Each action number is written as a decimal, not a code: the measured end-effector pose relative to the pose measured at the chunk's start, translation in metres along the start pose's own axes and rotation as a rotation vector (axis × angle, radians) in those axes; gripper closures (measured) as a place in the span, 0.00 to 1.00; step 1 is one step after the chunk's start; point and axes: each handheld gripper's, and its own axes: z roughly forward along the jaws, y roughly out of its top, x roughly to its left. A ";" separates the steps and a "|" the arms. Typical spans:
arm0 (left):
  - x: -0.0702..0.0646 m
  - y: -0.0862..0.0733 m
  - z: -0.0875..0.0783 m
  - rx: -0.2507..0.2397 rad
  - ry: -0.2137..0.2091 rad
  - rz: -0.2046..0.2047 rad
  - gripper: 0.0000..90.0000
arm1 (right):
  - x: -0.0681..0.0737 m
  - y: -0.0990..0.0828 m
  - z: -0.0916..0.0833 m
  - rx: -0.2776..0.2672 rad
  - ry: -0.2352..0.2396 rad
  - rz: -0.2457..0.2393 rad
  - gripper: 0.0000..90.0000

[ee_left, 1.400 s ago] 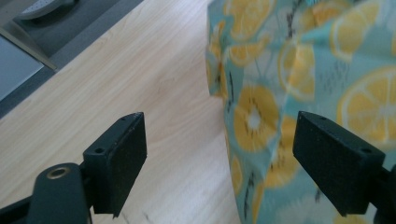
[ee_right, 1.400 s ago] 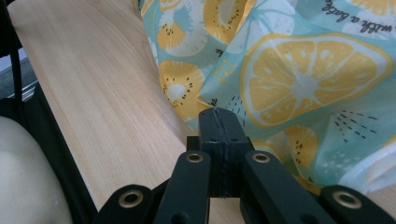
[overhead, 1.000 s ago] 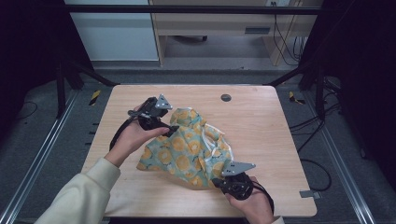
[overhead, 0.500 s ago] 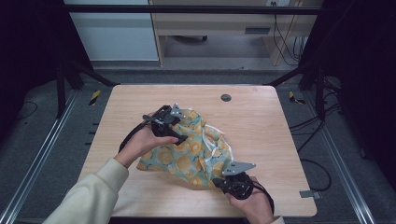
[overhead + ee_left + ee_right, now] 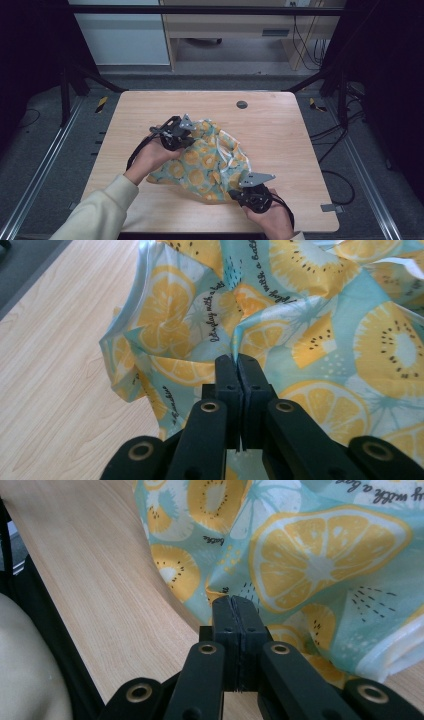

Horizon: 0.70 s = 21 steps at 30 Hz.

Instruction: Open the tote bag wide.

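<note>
Fruit-print cloth [image 5: 205, 160]: turquoise with orange citrus slices, crumpled in a heap on the middle of the wooden table [image 5: 280, 130], nearer the person's edge.

Left gripper [image 5: 186, 134]: at the cloth's far left corner. Its jaws have just been closing; in the left gripper view they stand pressed together on a raised fold of the cloth [image 5: 300, 340].

Right gripper [image 5: 239, 192]: at the cloth's near right edge, close to the table's front edge. Jaws together, pinching a fold of the cloth [image 5: 310, 565] just above the tabletop.

Open room: bare wood to the left, to the right and behind the heap. A small round dark disc [image 5: 242, 104] lies near the far edge, well apart from the cloth.
</note>
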 end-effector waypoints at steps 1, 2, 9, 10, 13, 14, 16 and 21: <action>-0.001 -0.001 -0.004 -0.006 0.001 0.001 0.99 | 0.000 0.000 0.000 -0.001 -0.002 -0.001 1.00; -0.001 -0.003 -0.008 -0.015 -0.001 0.003 0.99 | 0.000 0.000 0.000 0.000 -0.004 0.002 1.00; -0.015 -0.029 -0.044 -0.092 -0.040 0.002 1.00 | -0.003 -0.001 -0.001 -0.009 -0.020 0.006 1.00; -0.018 -0.035 -0.048 -0.097 -0.050 0.000 1.00 | -0.003 -0.001 -0.001 -0.010 -0.021 0.006 1.00; -0.027 -0.053 -0.056 -0.111 -0.059 -0.006 1.00 | -0.004 -0.001 0.000 -0.005 -0.026 0.012 0.99; -0.028 -0.057 -0.056 -0.111 -0.061 -0.007 1.00 | -0.004 -0.001 0.000 -0.005 -0.027 0.010 0.99; -0.031 -0.069 -0.056 -0.099 -0.064 -0.013 1.00 | -0.003 0.000 0.001 -0.006 -0.029 0.008 0.99; -0.041 -0.097 -0.048 -0.060 -0.074 -0.018 1.00 | -0.006 -0.001 0.000 -0.011 -0.042 0.017 0.98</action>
